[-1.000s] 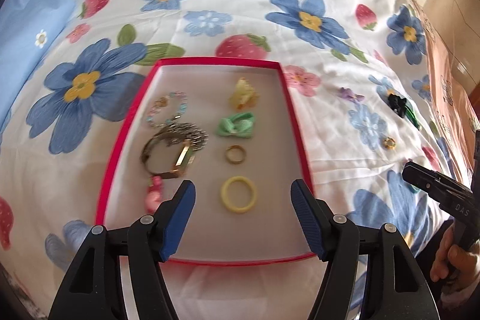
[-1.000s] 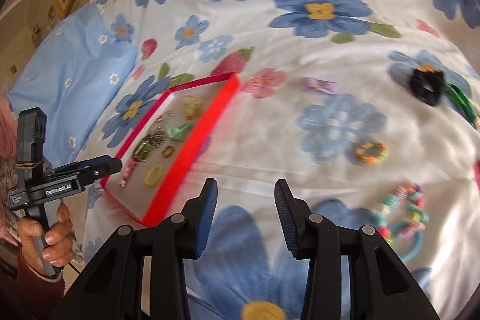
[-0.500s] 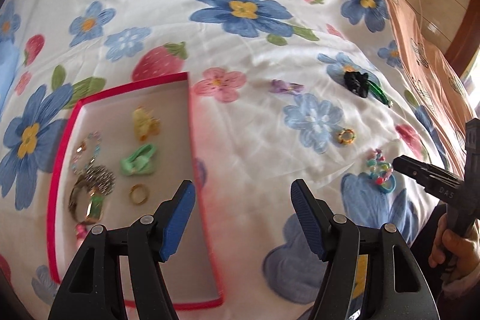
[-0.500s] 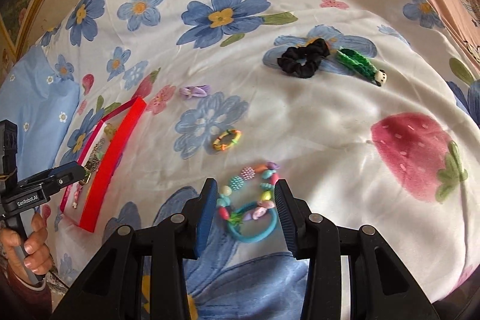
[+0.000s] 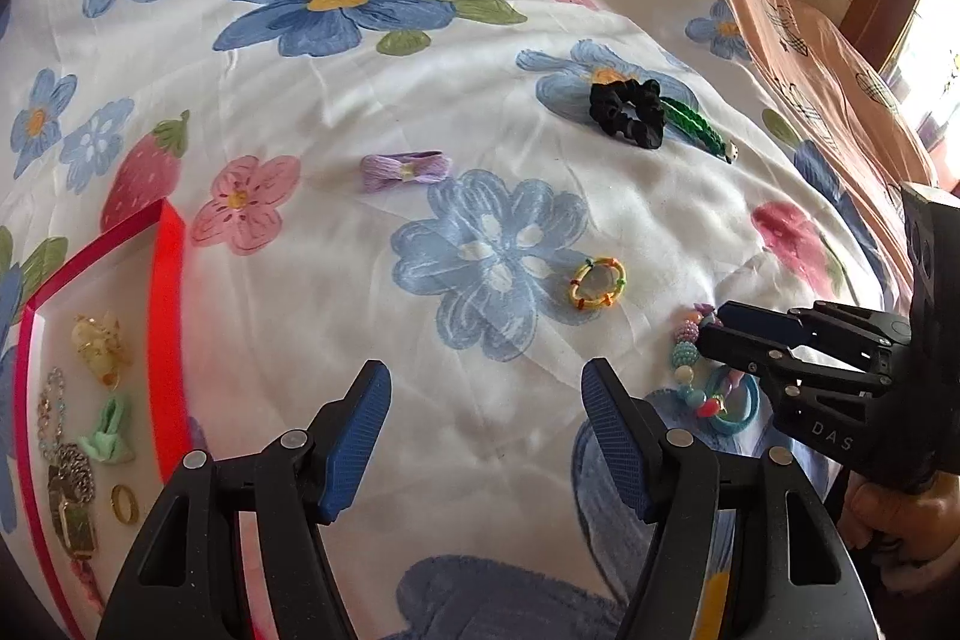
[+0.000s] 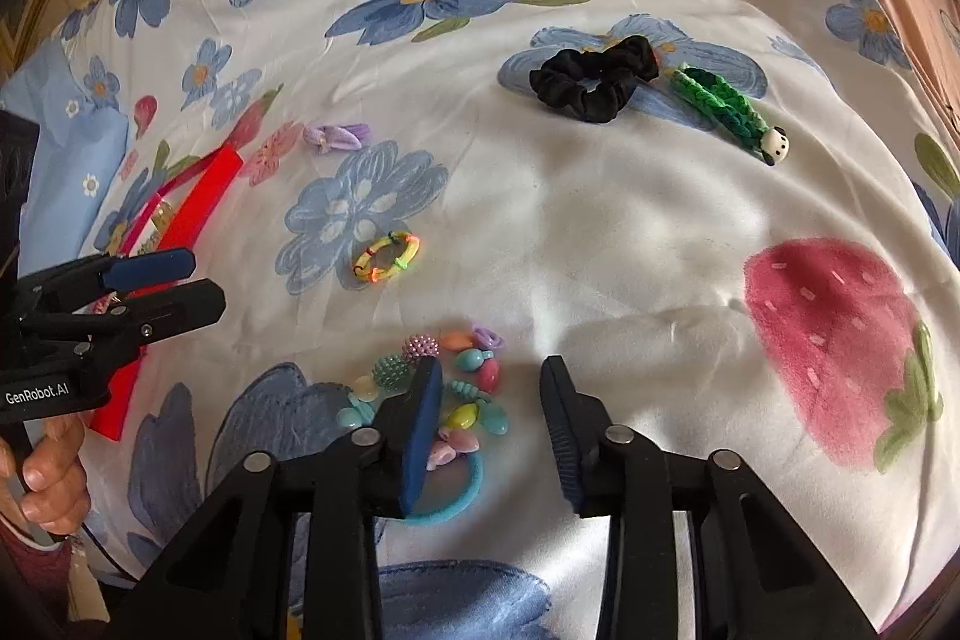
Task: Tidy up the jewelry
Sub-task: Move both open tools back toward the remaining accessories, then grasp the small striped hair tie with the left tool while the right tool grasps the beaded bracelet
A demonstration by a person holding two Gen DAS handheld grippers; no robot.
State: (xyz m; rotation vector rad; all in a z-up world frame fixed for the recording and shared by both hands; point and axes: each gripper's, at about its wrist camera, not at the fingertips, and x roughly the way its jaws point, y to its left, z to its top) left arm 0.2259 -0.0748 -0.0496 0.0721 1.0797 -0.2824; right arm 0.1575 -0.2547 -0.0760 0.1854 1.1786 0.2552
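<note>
A red tray (image 5: 165,340) holding several pieces of jewelry lies at the left on the flowered bedsheet; it also shows in the right wrist view (image 6: 204,202). My right gripper (image 6: 489,400) is open, low over a beaded bracelet with a blue hair tie (image 6: 462,400); its left finger overlaps the beads. In the left wrist view the right gripper (image 5: 726,328) reaches over the same bracelet (image 5: 690,358). My left gripper (image 5: 486,424) is open and empty above bare sheet, right of the tray. A small multicolour ring tie (image 6: 387,256) lies between them.
A purple bow clip (image 5: 405,169), a black scrunchie (image 6: 594,85) and a green braided clip with a panda head (image 6: 729,115) lie farther back on the sheet. A blue pillow (image 6: 66,160) is at far left, a peach cover (image 5: 798,40) at right.
Both grippers swung right, away from the tray. The right gripper moved closer and lower onto the beaded bracelet and opened wider. The left gripper stayed open.
</note>
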